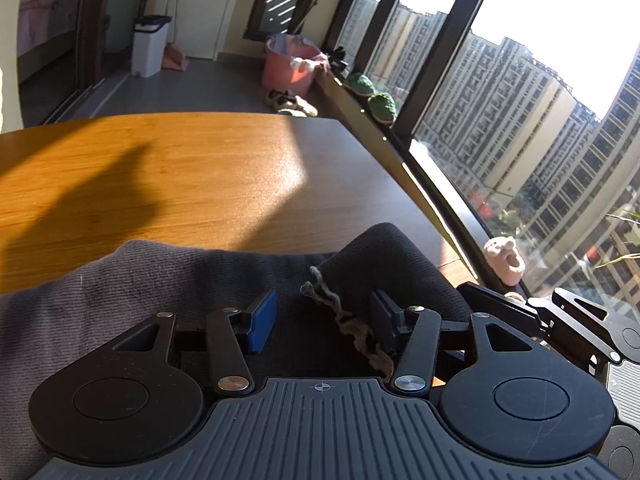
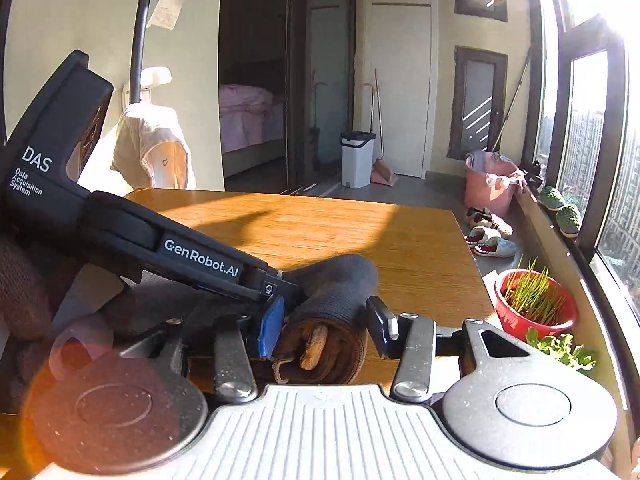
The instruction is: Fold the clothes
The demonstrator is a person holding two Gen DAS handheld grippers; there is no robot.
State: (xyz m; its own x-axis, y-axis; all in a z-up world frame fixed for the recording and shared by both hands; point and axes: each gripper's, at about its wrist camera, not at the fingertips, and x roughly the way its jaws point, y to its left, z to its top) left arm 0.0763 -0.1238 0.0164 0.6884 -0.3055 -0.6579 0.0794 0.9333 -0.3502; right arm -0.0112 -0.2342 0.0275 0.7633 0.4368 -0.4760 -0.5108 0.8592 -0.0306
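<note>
A dark grey garment (image 1: 120,280) lies on the wooden table (image 1: 180,168), with a pale drawstring (image 1: 340,316) trailing over it. My left gripper (image 1: 322,322) is low over the cloth, and a bunch of it fills the gap between the blue pad (image 1: 262,326) and the black pad (image 1: 384,320). In the right wrist view one end of the garment is a thick roll (image 2: 332,312) with a brown lining showing. My right gripper (image 2: 325,330) is shut on that roll. The left gripper (image 2: 286,286) comes in from the left and touches the roll's upper side.
The table's right edge runs close along a window sill (image 2: 560,240) that holds a red pot of grass (image 2: 534,306) and green slippers (image 2: 560,208). A pink bucket (image 2: 488,184) and shoes (image 2: 490,236) stand on the floor beyond. A pale shirt (image 2: 150,148) hangs behind the table at left.
</note>
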